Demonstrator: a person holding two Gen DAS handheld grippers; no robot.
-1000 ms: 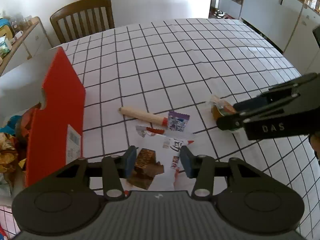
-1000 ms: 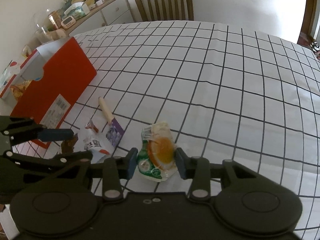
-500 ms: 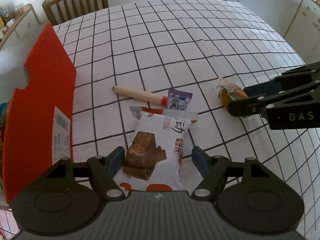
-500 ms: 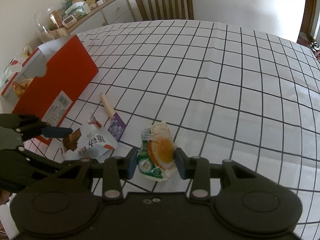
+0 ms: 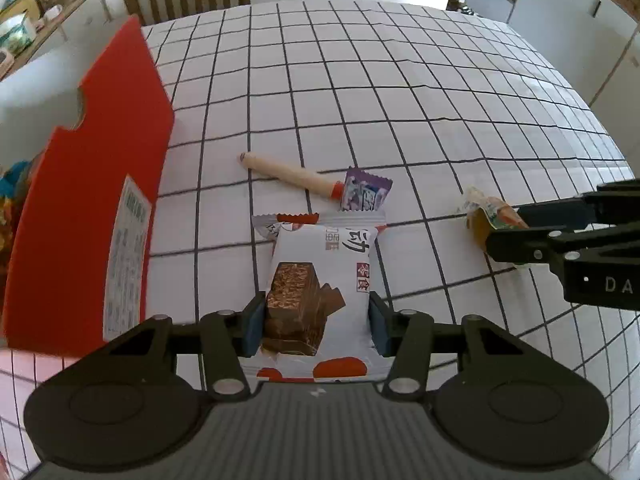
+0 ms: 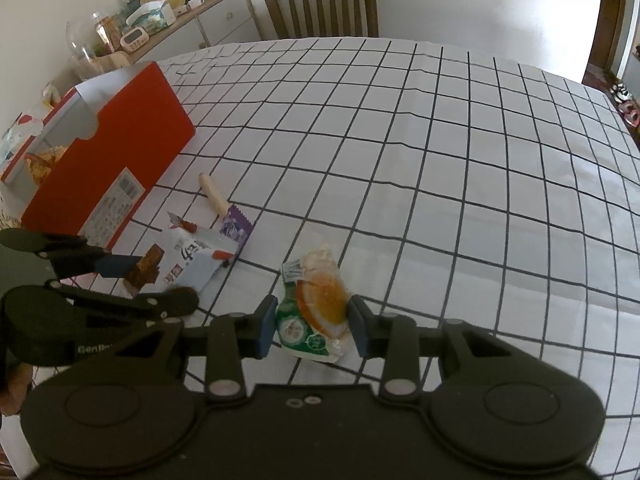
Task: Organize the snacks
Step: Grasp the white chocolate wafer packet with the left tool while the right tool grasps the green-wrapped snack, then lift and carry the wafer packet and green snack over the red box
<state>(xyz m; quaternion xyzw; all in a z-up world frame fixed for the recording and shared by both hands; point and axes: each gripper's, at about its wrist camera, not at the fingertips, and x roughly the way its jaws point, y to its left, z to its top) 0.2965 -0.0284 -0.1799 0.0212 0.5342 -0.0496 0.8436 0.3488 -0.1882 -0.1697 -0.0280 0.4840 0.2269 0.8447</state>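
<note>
Left hand-held gripper [image 5: 314, 330] has just been closing its jaws, and now the blue pads sit right against both sides of the white chocolate-bar packet [image 5: 320, 280], so it's pinching that one. The packet lies flat on the checkered surface [image 5: 400, 100], its top seam pointing toward 12 o'clock in the left wrist view.

Just past the packet's far end, around 12 o'clock, there's a long beige stick snack [image 5: 288, 174] with a red tip, and a small purple wrapper [image 5: 366, 194] touching that tip end and the packet's seam. Over at 9 to 10 o'clock stands the red box [image 5: 100, 200], open at the top, with some crinkly snack bags visible inside from the right wrist view.

Right hand-held gripper [image 6: 313, 330] is at a fairly narrow opening, its pads on either side of the orange-and-green jelly cup packet [image 6: 316, 308], which rests on the surface. The left pad looks to touch it, but whether both are really squeezing is hard to tell. In the left view this gripper comes in from 3 o'clock.

A wooden chair [image 6: 322, 4] sits at the far edge of the surface at 12 o'clock.
</note>
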